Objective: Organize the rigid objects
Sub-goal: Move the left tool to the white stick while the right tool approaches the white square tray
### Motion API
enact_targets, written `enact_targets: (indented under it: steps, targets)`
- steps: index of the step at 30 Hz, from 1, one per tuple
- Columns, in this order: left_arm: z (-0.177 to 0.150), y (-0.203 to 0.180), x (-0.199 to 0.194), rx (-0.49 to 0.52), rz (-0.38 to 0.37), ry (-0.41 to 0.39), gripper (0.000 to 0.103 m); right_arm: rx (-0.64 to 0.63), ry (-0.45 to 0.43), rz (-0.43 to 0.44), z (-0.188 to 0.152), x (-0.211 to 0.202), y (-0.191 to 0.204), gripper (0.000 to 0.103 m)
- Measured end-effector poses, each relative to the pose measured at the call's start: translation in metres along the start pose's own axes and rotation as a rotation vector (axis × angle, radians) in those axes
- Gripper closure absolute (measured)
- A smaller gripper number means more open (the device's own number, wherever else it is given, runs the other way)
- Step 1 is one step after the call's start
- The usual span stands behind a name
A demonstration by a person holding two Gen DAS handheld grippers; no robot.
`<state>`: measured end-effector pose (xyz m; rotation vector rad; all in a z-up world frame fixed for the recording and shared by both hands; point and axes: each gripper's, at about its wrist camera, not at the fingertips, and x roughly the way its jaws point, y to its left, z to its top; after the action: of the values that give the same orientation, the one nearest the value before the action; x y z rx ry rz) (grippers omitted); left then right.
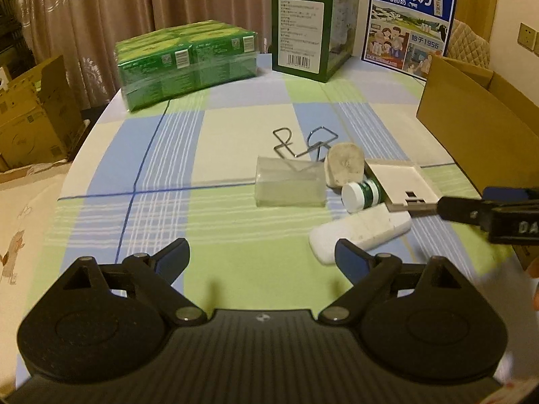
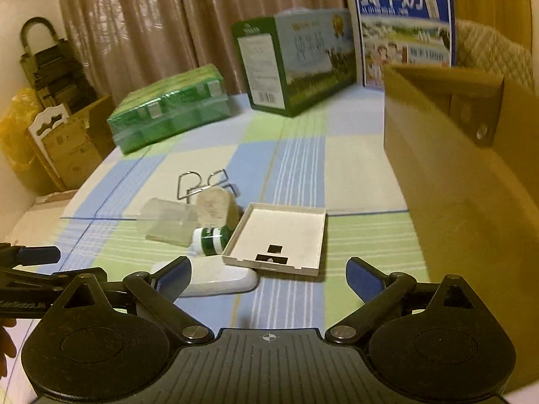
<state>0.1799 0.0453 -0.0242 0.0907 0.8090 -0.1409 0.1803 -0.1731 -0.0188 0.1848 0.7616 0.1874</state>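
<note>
Both jaws apart, the right hand-held gripper (image 2: pixel 266 277) nears the white tray (image 2: pixel 279 235); next it should clamp its rim. The left hand-held gripper (image 1: pixel 261 257) is empty.

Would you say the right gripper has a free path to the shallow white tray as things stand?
Probably yes. The right gripper is open, and the shallow white tray lies just ahead with its near edge exposed; only the small green bottle touches its left side.

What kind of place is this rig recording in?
Most likely a home dining or living room: a table under a checked tablecloth, drawn curtains behind it, and grocery cartons like the milk box and opened cardboard boxes on the floor.
</note>
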Motion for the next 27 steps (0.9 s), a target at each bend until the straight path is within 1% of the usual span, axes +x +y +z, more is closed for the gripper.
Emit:
enact_targets:
  steps: [4, 8, 15, 19, 23, 27]
  targets:
    - [0.009, 0.004, 0.013, -0.016, 0.001, 0.0, 0.012, 0.004, 0.015, 0.007, 0.003, 0.019, -0.001, 0.007]
    - [0.014, 0.004, 0.025, -0.011, 0.006, 0.012, 0.012, 0.004, 0.033, 0.007, 0.005, 0.037, 0.0, 0.007]
    - [0.014, -0.004, 0.033, 0.03, -0.001, 0.026, 0.012, 0.013, 0.059, -0.032, 0.009, 0.064, -0.003, 0.007]
    - [0.013, -0.003, 0.034, 0.031, -0.005, 0.026, 0.012, 0.016, 0.075, -0.032, 0.009, 0.075, -0.005, 0.007]
    - [0.013, -0.003, 0.035, 0.027, -0.008, 0.028, 0.012, -0.005, 0.066, -0.043, 0.009, 0.078, -0.004, 0.007]
    - [0.012, -0.002, 0.036, 0.018, -0.029, 0.035, 0.012, -0.013, 0.072, -0.051, 0.008, 0.077, -0.004, 0.009]
